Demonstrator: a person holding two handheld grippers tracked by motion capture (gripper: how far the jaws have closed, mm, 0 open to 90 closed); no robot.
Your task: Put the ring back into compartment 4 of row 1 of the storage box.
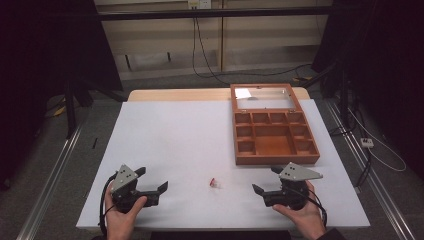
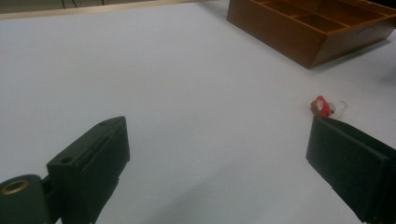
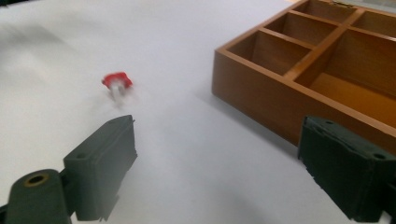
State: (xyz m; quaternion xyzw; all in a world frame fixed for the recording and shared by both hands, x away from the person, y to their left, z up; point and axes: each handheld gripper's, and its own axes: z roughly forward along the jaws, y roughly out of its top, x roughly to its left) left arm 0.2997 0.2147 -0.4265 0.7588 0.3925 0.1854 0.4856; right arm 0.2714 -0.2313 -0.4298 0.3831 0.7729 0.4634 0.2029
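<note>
A small red and clear object point(image 1: 214, 182) lies on the white table point(image 1: 180, 135) near the front, between my two grippers. It also appears in the left gripper view as the small red object point(image 2: 321, 106) just past the right jaw, and blurred in the right gripper view as the small red object point(image 3: 117, 83) beyond the left jaw. My left gripper point(image 1: 152, 181) is held at the front left, open and empty. My right gripper point(image 1: 266, 179) is held at the front right, open and empty, just in front of the wooden box point(image 1: 274, 132).
The wooden box point(image 3: 327, 60) has several empty compartments and its glass lid point(image 1: 262, 96) lies open at the back right. Floor rails run along both sides of the table, and cables trail on the floor behind it.
</note>
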